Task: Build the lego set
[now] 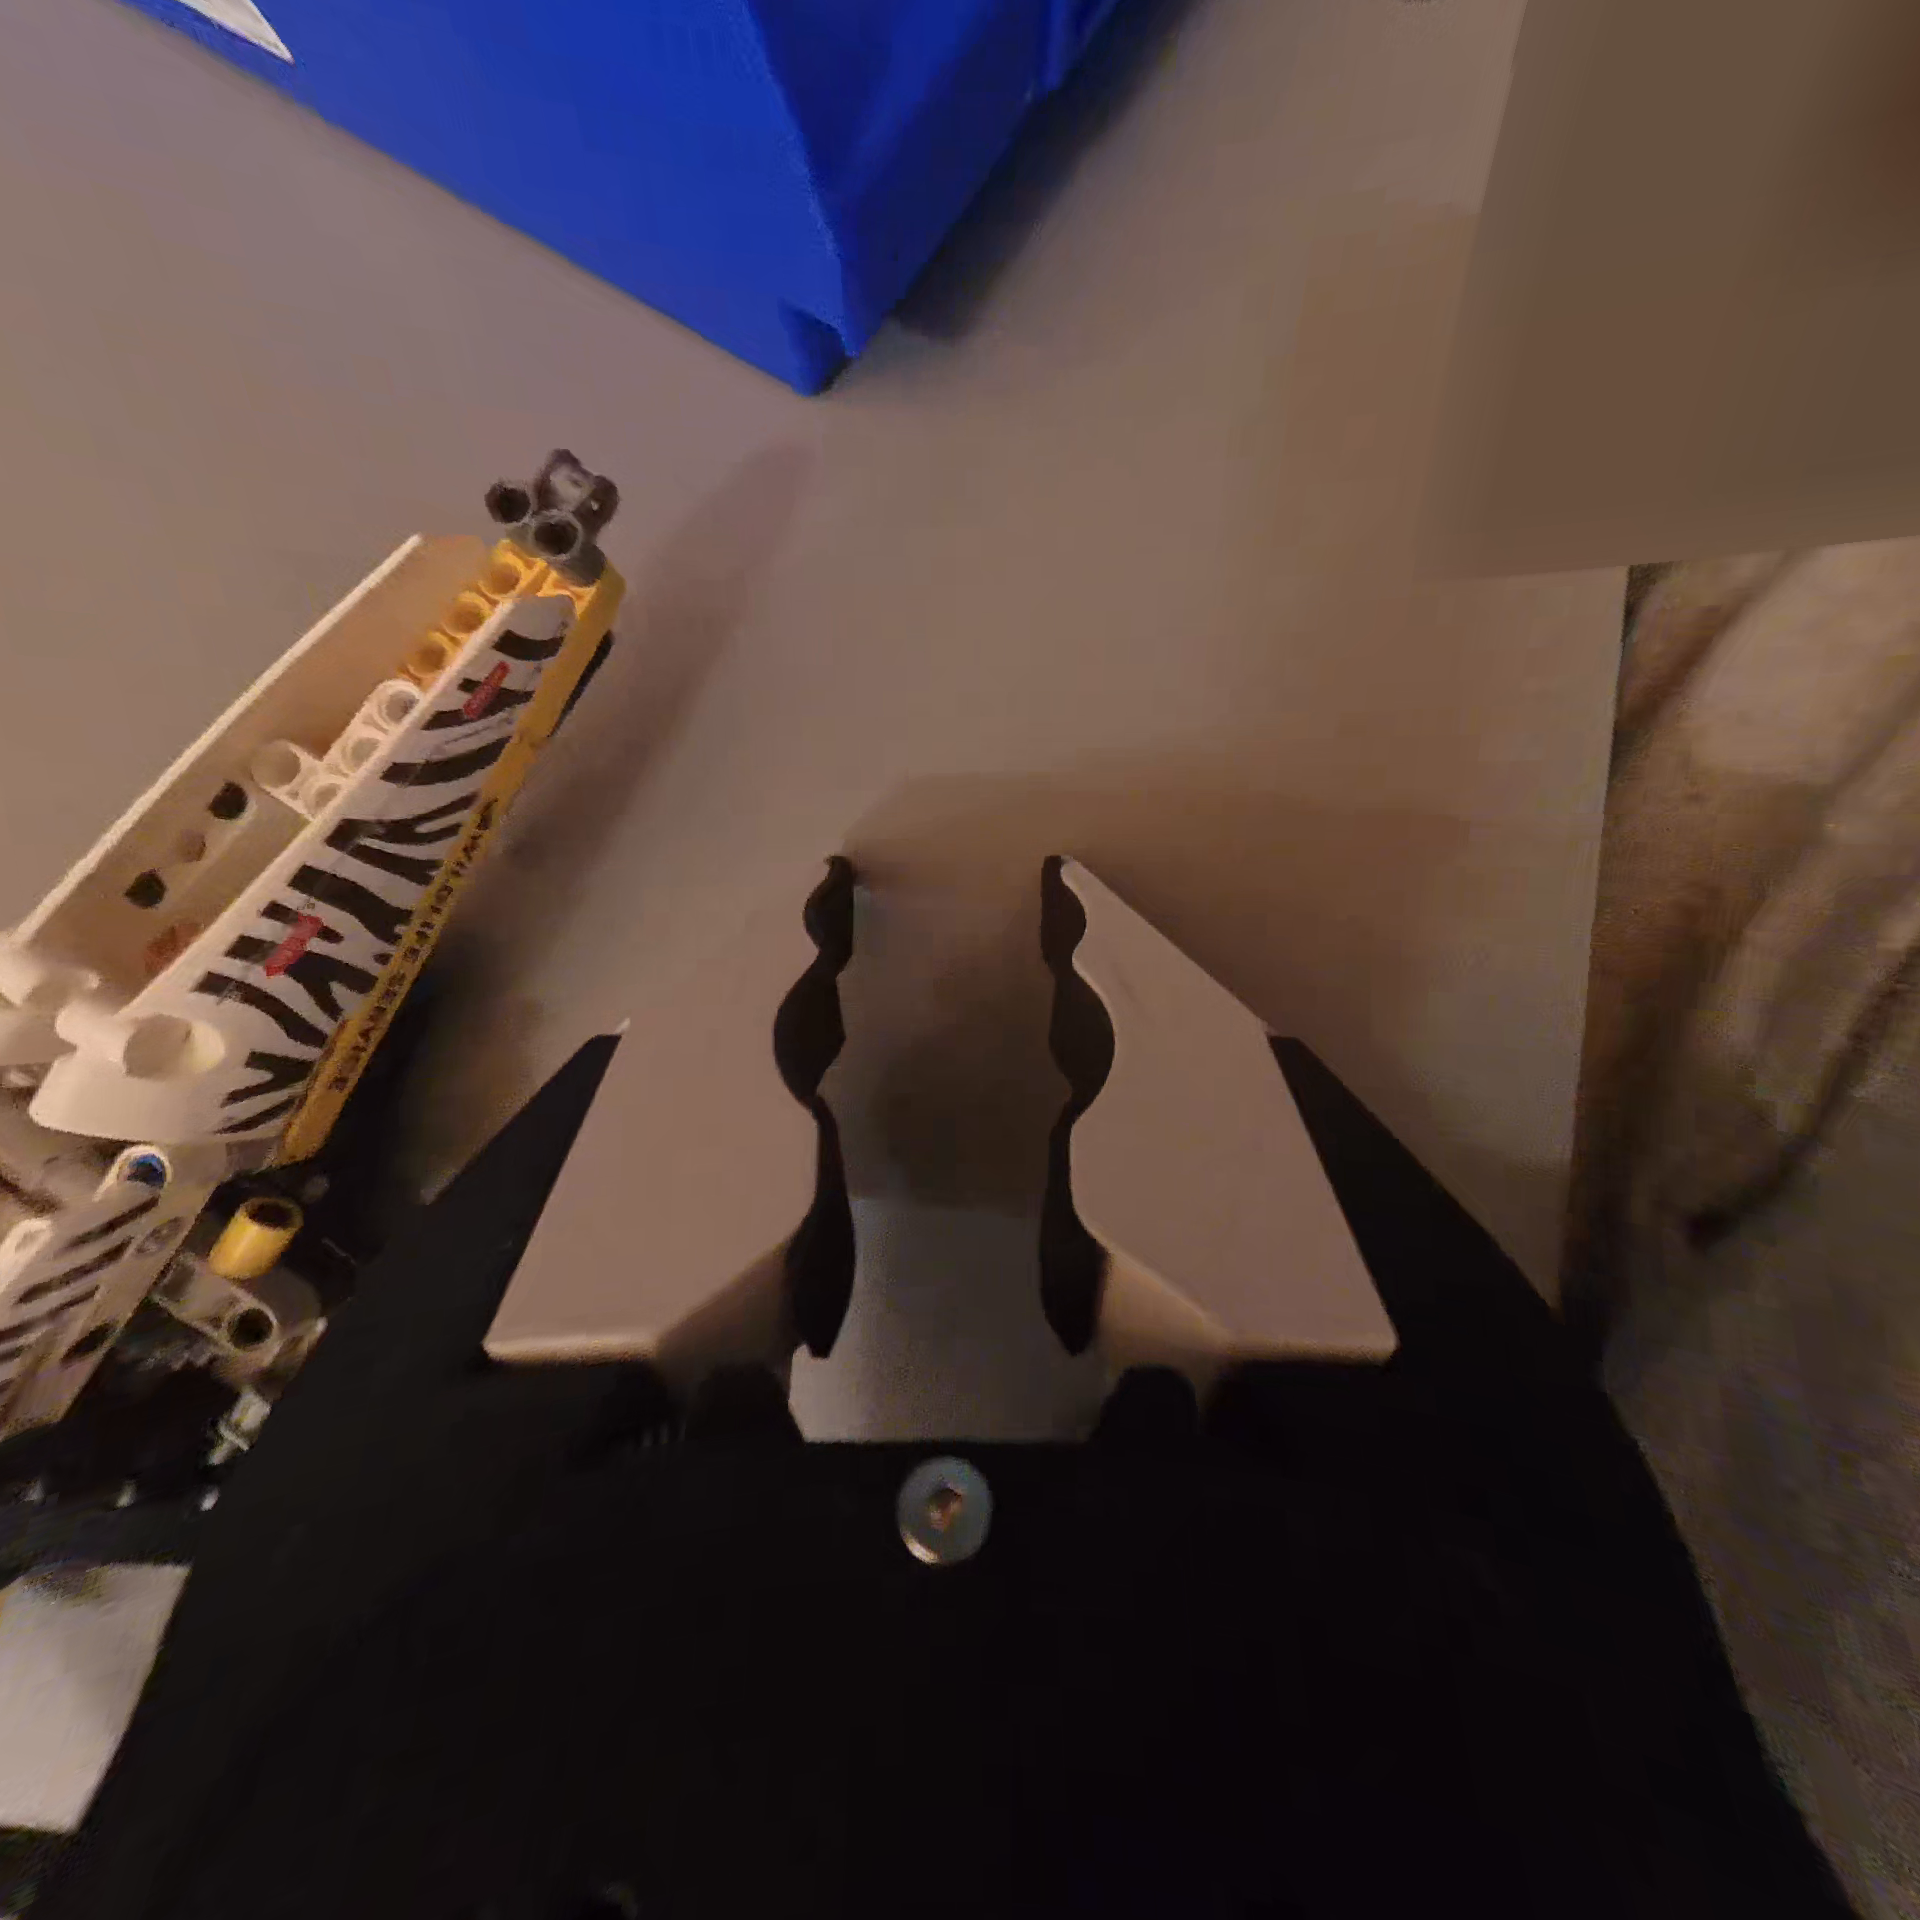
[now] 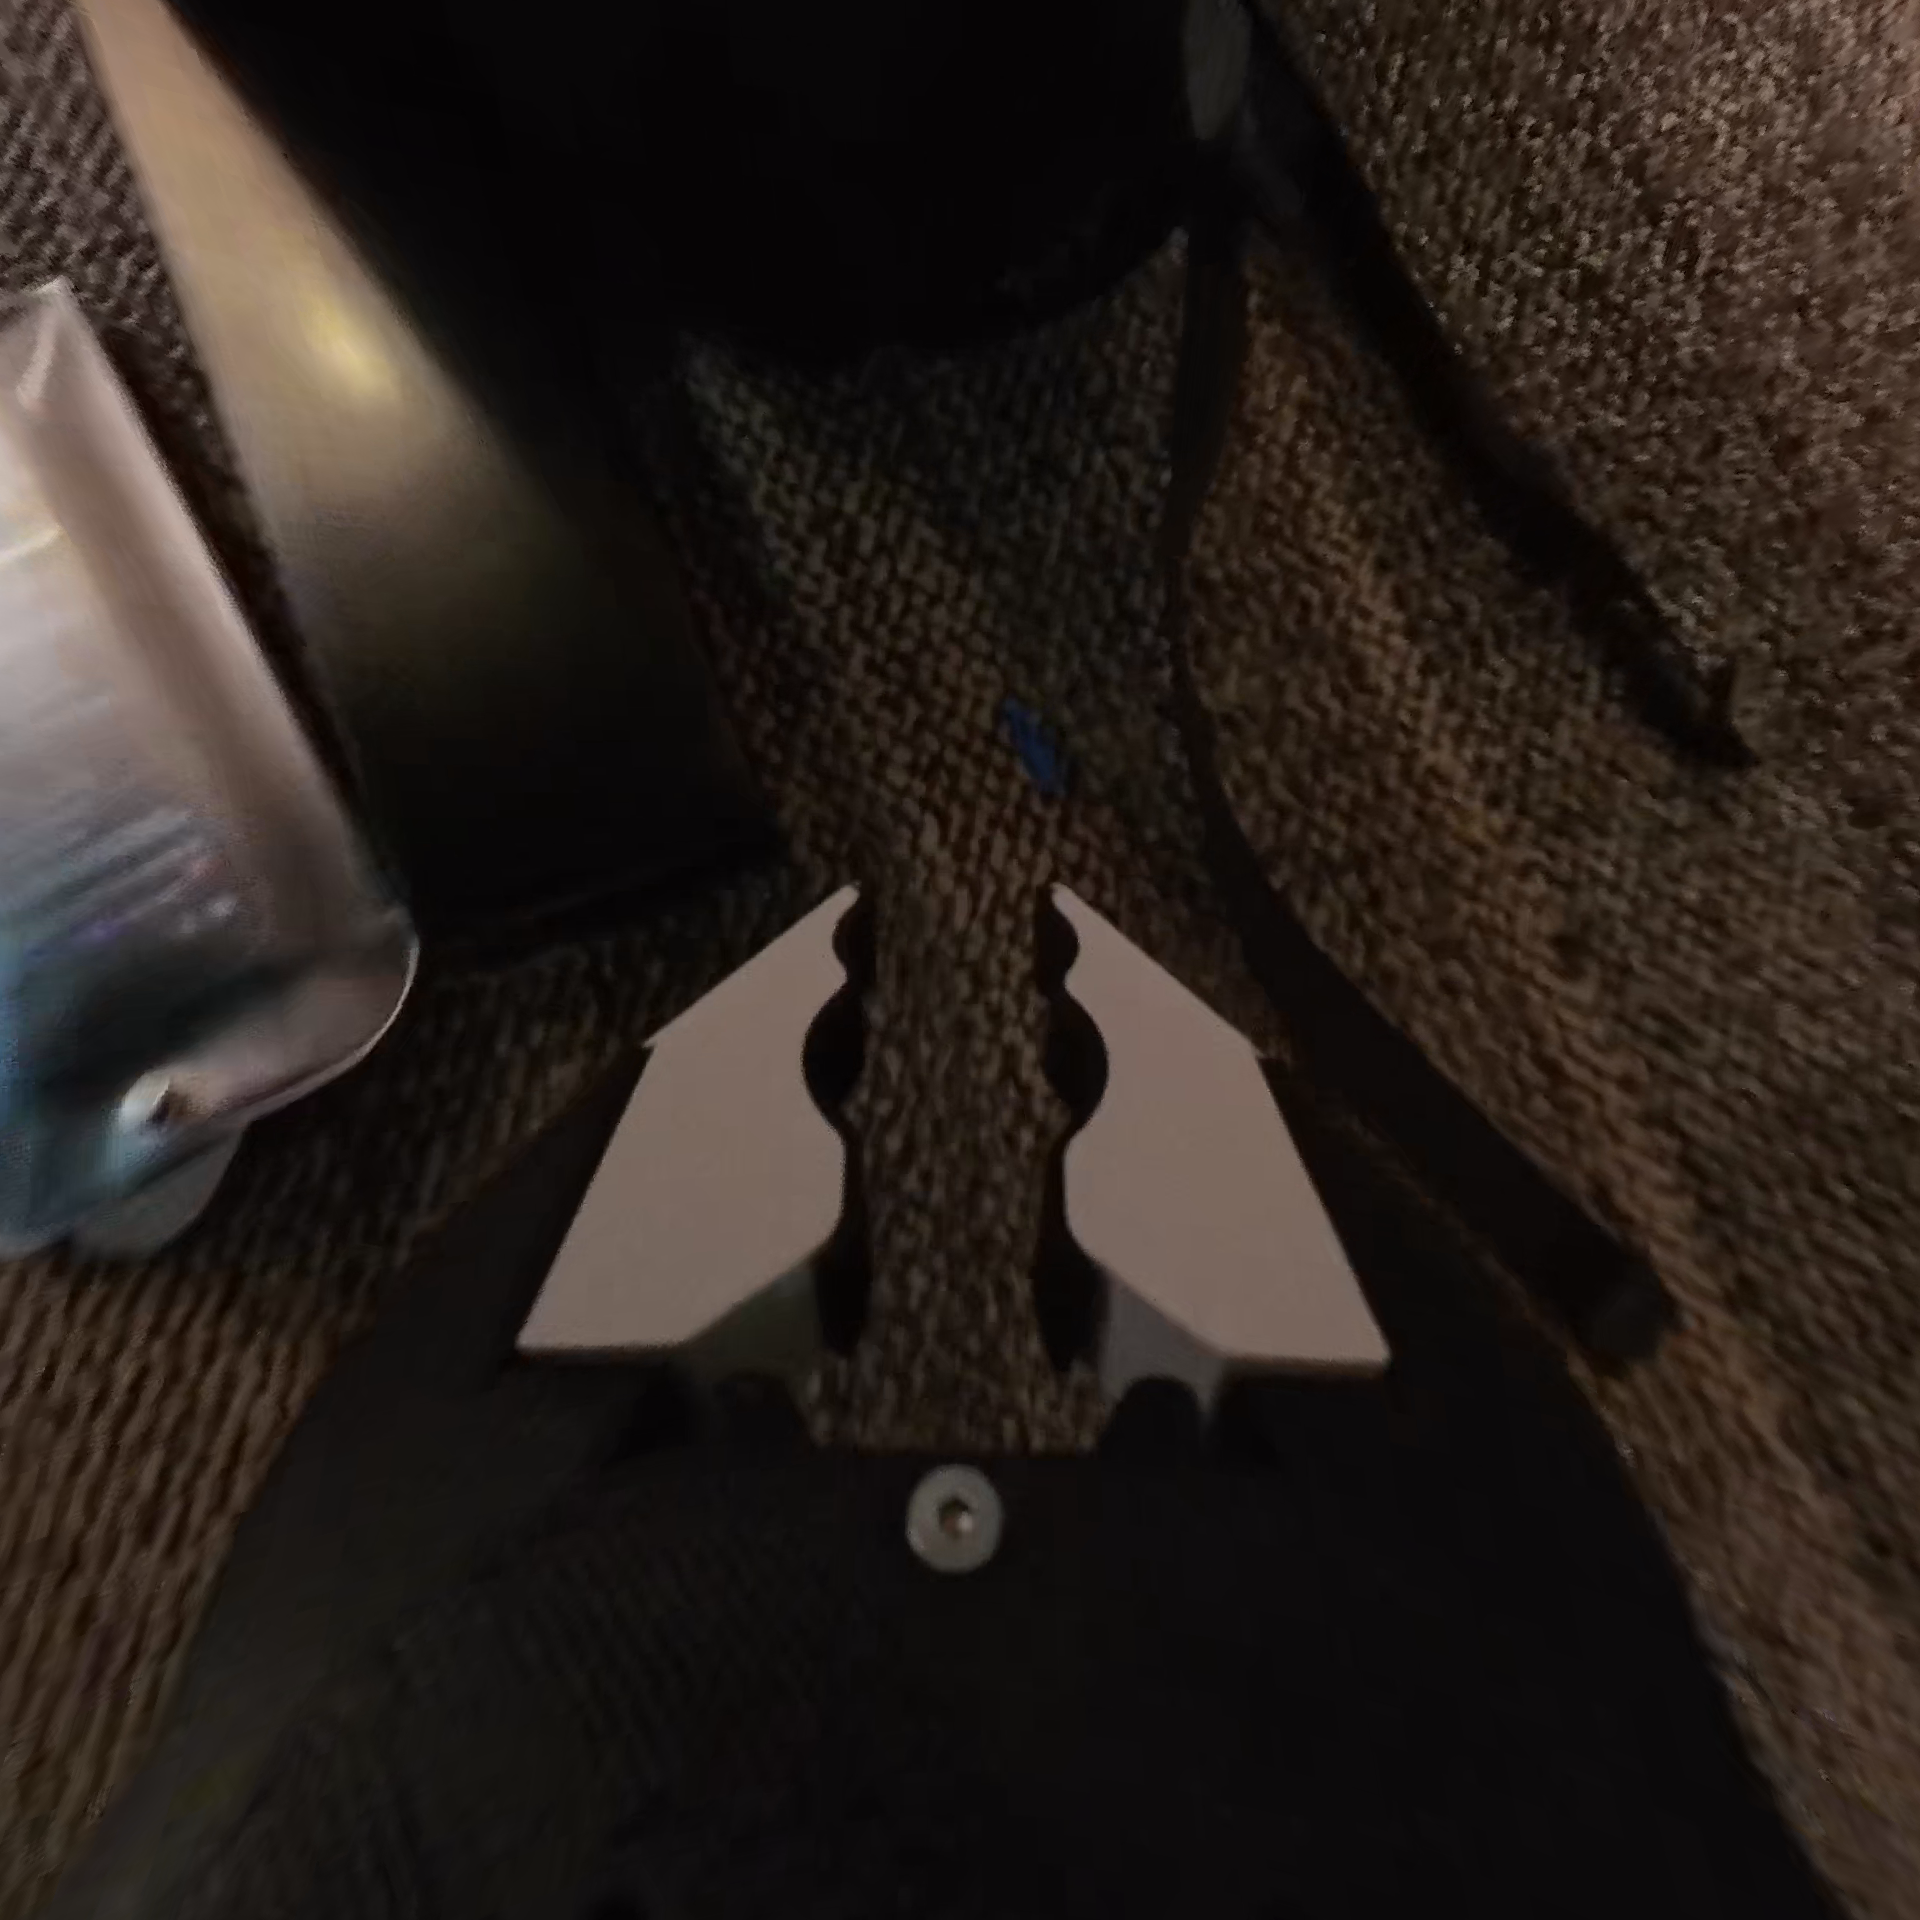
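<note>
Zebra-striped white, yellow and black lego build (image 1: pixel 301 894) is lying on the grey tabletop (image 1: pixel 1039 644), off to the left of the left gripper (image 1: pixel 945 868), not touching it. That gripper's tongs are sitting apart with nothing in them. Blue box (image 1: pixel 644 156) is resting further back. Meanwhile the right gripper (image 2: pixel 951 899) is hovering over brown carpet (image 2: pixel 1455 727), tongs apart and empty too, with a tiny blue piece (image 2: pixel 1034 743) lying just ahead and a black cable (image 2: pixel 1210 644) beside it.

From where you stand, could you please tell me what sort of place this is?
Probably an indoor room: a smooth grey tabletop bearing a zebra-striped white-and-yellow Lego model, with brown woven carpet below.
</note>
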The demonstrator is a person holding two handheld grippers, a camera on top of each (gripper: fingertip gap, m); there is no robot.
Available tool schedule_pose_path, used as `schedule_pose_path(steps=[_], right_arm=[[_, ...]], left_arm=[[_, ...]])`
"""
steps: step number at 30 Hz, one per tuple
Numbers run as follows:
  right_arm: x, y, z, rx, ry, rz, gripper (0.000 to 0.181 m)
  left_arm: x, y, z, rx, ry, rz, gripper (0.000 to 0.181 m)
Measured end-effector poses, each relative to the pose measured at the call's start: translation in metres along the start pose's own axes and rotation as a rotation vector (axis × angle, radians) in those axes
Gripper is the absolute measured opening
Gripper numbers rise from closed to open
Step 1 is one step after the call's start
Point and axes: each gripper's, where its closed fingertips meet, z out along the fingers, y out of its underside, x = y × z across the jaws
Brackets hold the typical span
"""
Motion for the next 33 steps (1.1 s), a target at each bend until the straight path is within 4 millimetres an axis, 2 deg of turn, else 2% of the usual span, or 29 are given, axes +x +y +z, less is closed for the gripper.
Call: schedule_pose_path(steps=[4, 8, 13, 16, 18, 20, 22, 24, 26, 28, 30, 33], right_arm=[[0.017, -0.01, 0.039, -0.024, 0.026, 0.061, 0.027], [0.015, 0.003, 0.061, -0.146, -0.007, 0.0, 0.026], [0.012, 0.002, 0.063, -0.145, -0.079, 0.024, 0.021], [0.007, 0.003, 0.057, -0.152, -0.128, 0.025, 0.01], [0.009, -0.001, 0.046, -0.108, -0.131, 0.11, 0.003], [0.015, -0.012, 0.022, -0.026, -0.112, 0.205, 0.004], [0.021, -0.027, -0.02, 0.084, -0.092, 0.274, 0.003], [0.025, -0.049, -0.082, 0.216, -0.091, 0.326, 0.003], [0.025, -0.08, -0.165, 0.363, -0.118, 0.379, 0.003], [0.024, -0.12, -0.26, 0.502, -0.172, 0.403, 0.003], [0.022, -0.157, -0.349, 0.594, -0.202, 0.347, 0.002], [0.015, -0.217, -0.462, 0.717, -0.236, 0.185, 0.003]], left_arm=[[-0.007, -0.004, 0.003, 0.026, 0.002, -0.022, 0.035], [-0.008, -0.004, 0.004, 0.006, -0.021, -0.003, 0.035], [-0.007, -0.006, 0.005, 0.003, -0.026, 0.0, 0.036], [-0.004, -0.007, 0.006, 0.003, -0.023, -0.002, 0.035], [0.001, -0.008, 0.007, -0.002, -0.011, 0.014, 0.035], [0.007, -0.009, 0.008, -0.004, 0.004, 0.036, 0.035], [0.014, -0.011, 0.006, 0.004, 0.029, 0.049, 0.035], [0.027, -0.017, 0.002, 0.021, 0.092, 0.032, 0.035], [0.044, -0.023, -0.004, 0.054, 0.185, -0.001, 0.036], [0.055, -0.026, -0.012, 0.091, 0.242, -0.032, 0.04], [0.064, -0.027, -0.023, 0.144, 0.28, -0.053, 0.042], [0.079, -0.028, -0.039, 0.249, 0.345, -0.138, 0.042]])
